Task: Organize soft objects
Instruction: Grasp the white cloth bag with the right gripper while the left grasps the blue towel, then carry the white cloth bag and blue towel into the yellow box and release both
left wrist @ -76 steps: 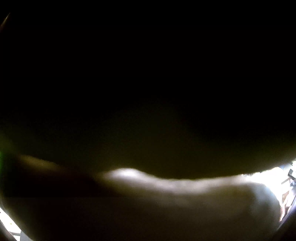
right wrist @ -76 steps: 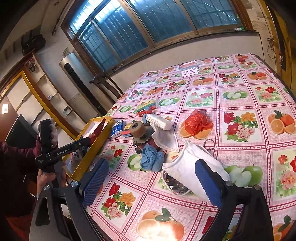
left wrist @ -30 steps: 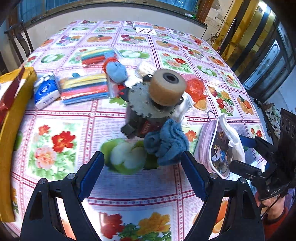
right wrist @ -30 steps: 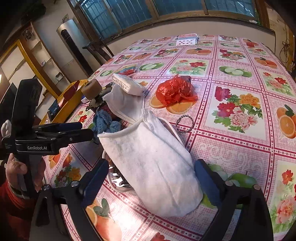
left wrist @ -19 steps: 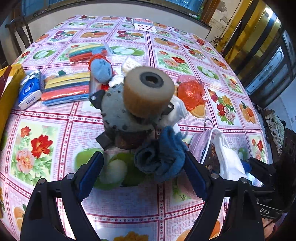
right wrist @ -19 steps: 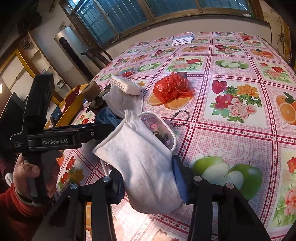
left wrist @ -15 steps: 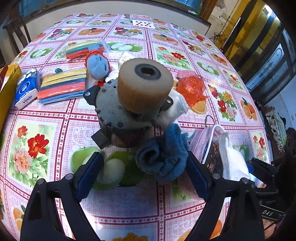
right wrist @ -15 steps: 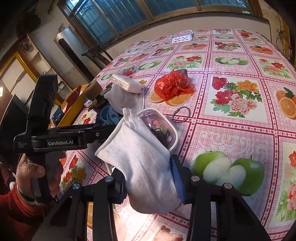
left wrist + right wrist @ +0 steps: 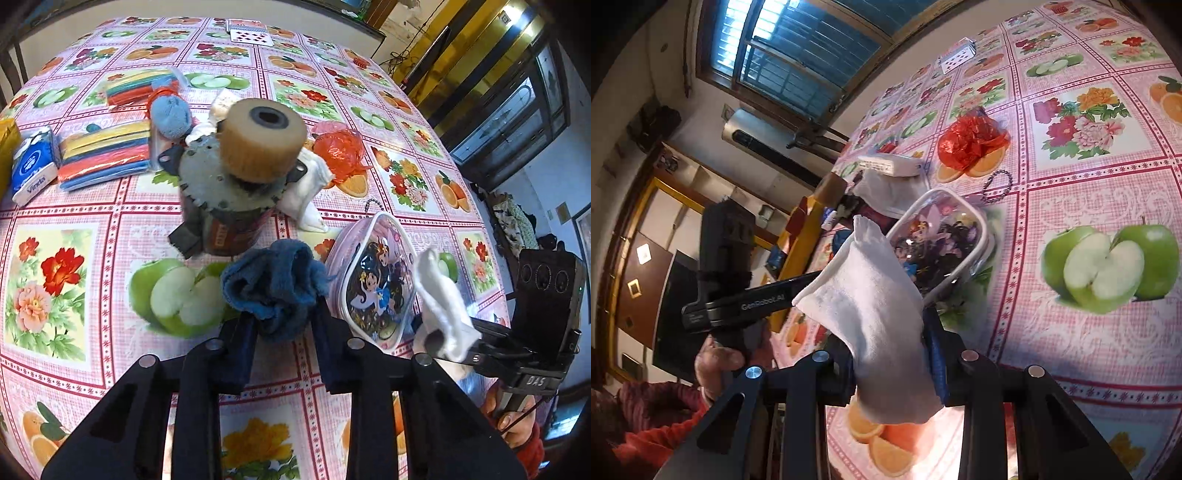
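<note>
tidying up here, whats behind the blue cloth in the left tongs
Right behind the blue cloth stands a motor with a tan roller on top, and a white cloth beyond. The motor's near base is covered by the cloth.

1. The left gripper has its pads buried in the blue cloth, so the contact faces cannot be seen.
2. The white cloth covers the right gripper between its fingers and hides one end of the clear pouch.
3. A yellow tray is cut off by the left wrist view's edge.
4. The playing cards are too small to read.
5. A hand is cropped at the frame's corner.
</note>
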`<state>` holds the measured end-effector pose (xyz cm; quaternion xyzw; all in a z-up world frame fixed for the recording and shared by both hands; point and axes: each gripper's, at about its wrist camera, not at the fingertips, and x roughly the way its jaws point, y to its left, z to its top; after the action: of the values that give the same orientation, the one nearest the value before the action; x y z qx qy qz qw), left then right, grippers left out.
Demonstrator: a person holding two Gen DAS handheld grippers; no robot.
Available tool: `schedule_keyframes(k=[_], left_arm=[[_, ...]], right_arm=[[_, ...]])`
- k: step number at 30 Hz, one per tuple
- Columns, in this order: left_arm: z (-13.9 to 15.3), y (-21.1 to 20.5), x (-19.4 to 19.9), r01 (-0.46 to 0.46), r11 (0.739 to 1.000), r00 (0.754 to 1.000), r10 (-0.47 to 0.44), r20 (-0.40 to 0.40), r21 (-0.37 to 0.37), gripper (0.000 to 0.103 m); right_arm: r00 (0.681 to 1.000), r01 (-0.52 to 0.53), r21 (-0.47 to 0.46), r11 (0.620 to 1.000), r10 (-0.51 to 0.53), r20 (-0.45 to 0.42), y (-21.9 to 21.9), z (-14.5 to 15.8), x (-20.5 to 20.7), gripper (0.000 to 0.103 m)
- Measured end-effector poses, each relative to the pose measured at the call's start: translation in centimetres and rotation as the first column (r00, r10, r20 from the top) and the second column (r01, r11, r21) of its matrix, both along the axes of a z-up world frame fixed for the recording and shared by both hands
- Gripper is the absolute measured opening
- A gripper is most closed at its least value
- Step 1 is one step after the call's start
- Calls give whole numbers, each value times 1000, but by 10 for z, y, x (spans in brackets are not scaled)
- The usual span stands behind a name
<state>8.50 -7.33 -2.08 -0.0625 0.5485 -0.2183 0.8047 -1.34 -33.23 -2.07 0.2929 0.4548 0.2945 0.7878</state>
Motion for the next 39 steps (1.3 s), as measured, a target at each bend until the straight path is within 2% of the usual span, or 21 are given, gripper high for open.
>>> schedule_keyframes(k=[7,12,15,18,22,24,27,29,32,33,34,35,36,37,39], left_arm=[[18,23,-19,-12,1000,999,13,44,-17,24],[46,69,-34,-65,998,990,66,125,-5,24],[66,112,-40,-140,990,973,132,192,30,24],[78,164,-38,-245,967,946,223,235,66,24],[81,227,-30,-371,922,906,333,262,110,24],[80,254,-25,-433,892,878,384,286,133,24],[73,287,-18,-498,856,848,446,287,142,24],[66,302,-13,-533,827,831,473,293,178,24],[54,318,-9,-558,807,819,499,282,192,27],[50,322,-9,-564,805,815,508,277,184,33],[47,325,-8,-569,802,813,514,274,181,38],[45,326,-8,-572,798,811,516,276,188,53],[44,327,-9,-578,793,806,520,282,191,73],[44,328,-10,-585,789,800,526,288,187,81],[45,327,-12,-594,784,793,532,298,182,84]], right_arm=[[999,-23,72,997,21,36,20,27,-2,33],[988,-136,92,986,129,79,80,49,14,36],[976,-207,99,973,198,93,125,58,31,35],[962,-264,89,960,256,96,181,62,57,35],[946,-321,88,943,315,72,258,60,99,35],[941,-337,63,939,333,58,297,57,117,35],[938,-345,15,938,344,35,351,49,143,35],[939,-341,-28,940,341,32,381,43,155,35],[944,-321,-94,942,326,45,405,38,164,36],[945,-318,-116,941,325,47,411,37,165,43],[946,-314,-131,940,322,47,414,35,165,55],[945,-312,-143,939,322,49,416,35,164,62],[946,-309,-152,939,320,57,417,36,162,71],[947,-300,-162,940,314,70,415,39,159,75],[946,-278,-189,942,302,114,411,50,151,76]])
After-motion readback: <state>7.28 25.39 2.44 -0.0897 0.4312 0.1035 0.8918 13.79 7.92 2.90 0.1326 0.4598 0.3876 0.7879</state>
